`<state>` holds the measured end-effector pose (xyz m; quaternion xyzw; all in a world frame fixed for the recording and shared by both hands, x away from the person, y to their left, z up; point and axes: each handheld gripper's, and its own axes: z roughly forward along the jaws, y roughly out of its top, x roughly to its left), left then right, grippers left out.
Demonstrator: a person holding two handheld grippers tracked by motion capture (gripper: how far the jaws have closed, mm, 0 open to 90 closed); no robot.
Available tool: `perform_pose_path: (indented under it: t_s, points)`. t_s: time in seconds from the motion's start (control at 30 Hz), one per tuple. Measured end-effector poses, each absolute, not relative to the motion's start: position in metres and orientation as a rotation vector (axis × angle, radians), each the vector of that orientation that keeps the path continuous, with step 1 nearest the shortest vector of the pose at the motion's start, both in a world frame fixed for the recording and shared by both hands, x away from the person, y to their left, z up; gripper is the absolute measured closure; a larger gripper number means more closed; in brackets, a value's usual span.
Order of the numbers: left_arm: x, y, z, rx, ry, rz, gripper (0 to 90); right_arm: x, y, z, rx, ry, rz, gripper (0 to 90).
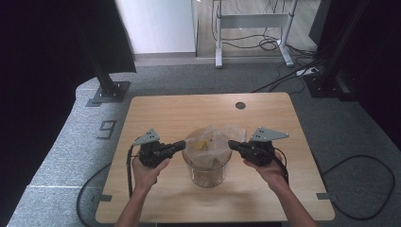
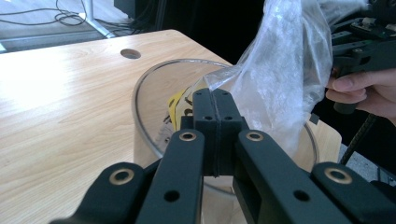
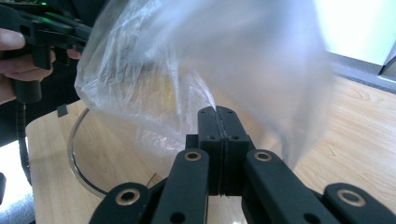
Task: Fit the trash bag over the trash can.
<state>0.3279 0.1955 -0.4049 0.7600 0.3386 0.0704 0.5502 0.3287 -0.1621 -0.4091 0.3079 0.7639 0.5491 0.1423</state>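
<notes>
A clear plastic bag [image 1: 211, 139] hangs over a round clear glass container [image 1: 206, 171] in the middle of the table. My left gripper [image 1: 183, 144] is shut on the bag's left edge, seen pinched at its tips [image 2: 215, 93]. My right gripper [image 1: 231, 143] is shut on the bag's right edge [image 3: 215, 110]. The bag [image 2: 280, 70] is stretched between the two grippers above the container's rim [image 2: 140, 88]. Something yellow [image 2: 176, 103] shows low inside, through the film. In the right gripper view the bag [image 3: 201, 65] billows up, blurred.
The wooden table [image 1: 156, 113] has a round cable hole [image 1: 240, 105] near its far edge. Cables trail from both grippers off the front corners. Dark stands and a white frame stand on the grey floor beyond the table.
</notes>
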Motion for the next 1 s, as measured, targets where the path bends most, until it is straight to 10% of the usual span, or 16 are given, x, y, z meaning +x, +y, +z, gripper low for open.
perform_pose_path:
  t_s: [0.53, 1.0]
  points:
    - [0.318, 0.214, -0.414, 1.785, 0.793, 0.123, 90.0, 0.333, -0.179, -0.422, 0.934, 2.208, 1.612, 88.5]
    - [0.334, 0.198, -0.386, 1.750, 0.753, 0.187, 54.0, 0.330, -0.170, -0.412, 0.825, 2.238, 1.606, 88.5]
